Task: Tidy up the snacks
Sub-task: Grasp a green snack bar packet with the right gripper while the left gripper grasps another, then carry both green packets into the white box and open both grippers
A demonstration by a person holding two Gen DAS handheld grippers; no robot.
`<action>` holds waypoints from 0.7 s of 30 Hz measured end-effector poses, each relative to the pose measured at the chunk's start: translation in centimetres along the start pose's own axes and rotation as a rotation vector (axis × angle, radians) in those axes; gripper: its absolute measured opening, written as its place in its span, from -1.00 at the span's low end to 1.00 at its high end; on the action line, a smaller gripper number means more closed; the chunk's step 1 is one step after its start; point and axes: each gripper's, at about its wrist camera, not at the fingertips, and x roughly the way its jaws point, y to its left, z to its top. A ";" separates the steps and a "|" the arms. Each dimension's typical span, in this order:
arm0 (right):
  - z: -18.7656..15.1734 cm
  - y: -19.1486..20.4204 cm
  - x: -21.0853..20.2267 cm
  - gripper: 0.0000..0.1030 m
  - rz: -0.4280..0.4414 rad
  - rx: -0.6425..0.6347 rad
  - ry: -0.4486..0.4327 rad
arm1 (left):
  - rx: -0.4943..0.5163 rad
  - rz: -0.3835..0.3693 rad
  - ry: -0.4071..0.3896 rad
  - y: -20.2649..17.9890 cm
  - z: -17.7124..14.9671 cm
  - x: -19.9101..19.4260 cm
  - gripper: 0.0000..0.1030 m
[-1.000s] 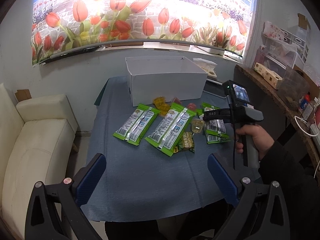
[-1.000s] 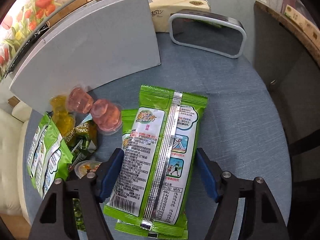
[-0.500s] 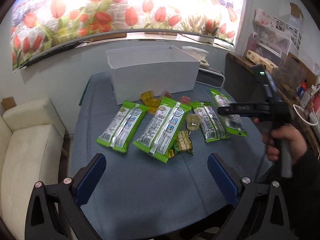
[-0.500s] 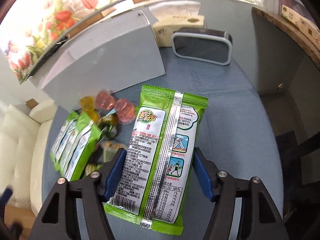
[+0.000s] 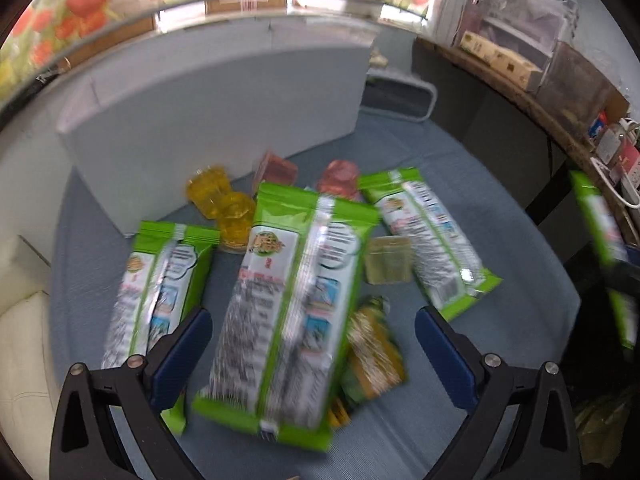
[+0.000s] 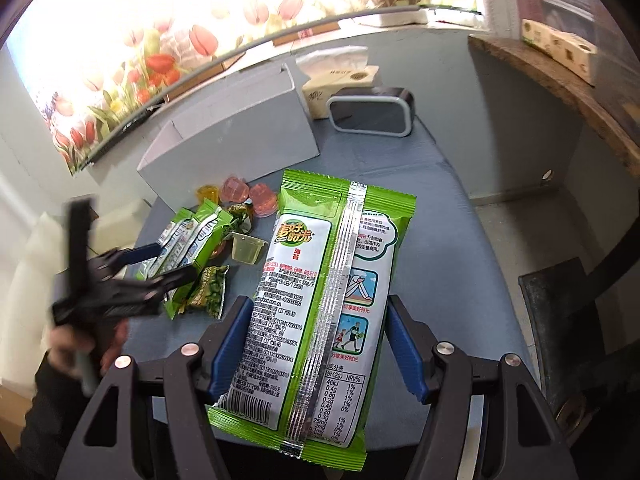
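Gripping a green snack packet (image 6: pixel 320 304) lengthwise, right claw (image 6: pixel 320 344) holds it.

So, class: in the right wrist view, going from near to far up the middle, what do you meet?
Held green snack packet → pink jelly cups → white box → tulip picture.

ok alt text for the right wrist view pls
The right gripper holds a green seaweed snack pack above a blue-grey table. Behind stand a white box, jelly cups and more packs, with the left gripper over them.
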 end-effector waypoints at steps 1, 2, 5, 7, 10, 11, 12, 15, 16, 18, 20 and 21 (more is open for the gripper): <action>-0.1 -0.1 -0.4 0.37 -0.003 -0.001 -0.004 | 0.006 0.003 0.013 0.2 0.0 0.7 1.00; -0.3 -0.2 -0.9 0.37 -0.009 -0.005 -0.012 | 0.010 0.009 0.029 0.4 0.1 1.2 1.00; -0.2 -0.4 -1.3 0.37 -0.019 -0.010 -0.025 | -0.010 0.007 0.060 1.4 0.3 2.3 0.88; -0.2 -0.5 -1.3 0.37 -0.017 -0.007 -0.030 | -0.043 -0.038 0.057 1.9 0.5 2.0 0.45; -0.2 -0.4 -1.2 0.37 -0.014 -0.001 -0.033 | -0.034 -0.029 0.034 1.7 0.5 0.7 0.37; -0.2 -0.4 -1.1 0.37 -0.010 -0.001 -0.032 | -0.027 -0.034 0.023 1.4 0.5 0.0 0.37; -0.3 -0.3 -1.1 0.37 -0.007 -0.002 -0.032 | -0.025 -0.029 0.013 1.2 0.3 -0.6 0.37; -0.4 0.1 -0.9 0.37 0.002 -0.020 -0.035 | -0.038 -0.027 -0.041 0.7 0.0 -3.3 0.37; -0.4 0.3 -0.8 0.37 0.003 -0.026 -0.036 | -0.050 -0.029 -0.062 0.6 -0.1 -4.4 0.37; 0.1 0.9 -0.4 0.37 0.016 -0.043 -0.038 | -0.082 -0.006 -0.108 0.4 -0.2 -6.7 0.37; 1.1 1.7 0.3 0.37 0.029 -0.065 -0.041 | -0.134 0.010 -0.145 0.6 -0.1 -8.9 0.37; 1.7 2.1 0.7 0.37 0.039 -0.080 -0.043 | -0.158 0.022 -0.156 1.2 0.4 -9.6 0.37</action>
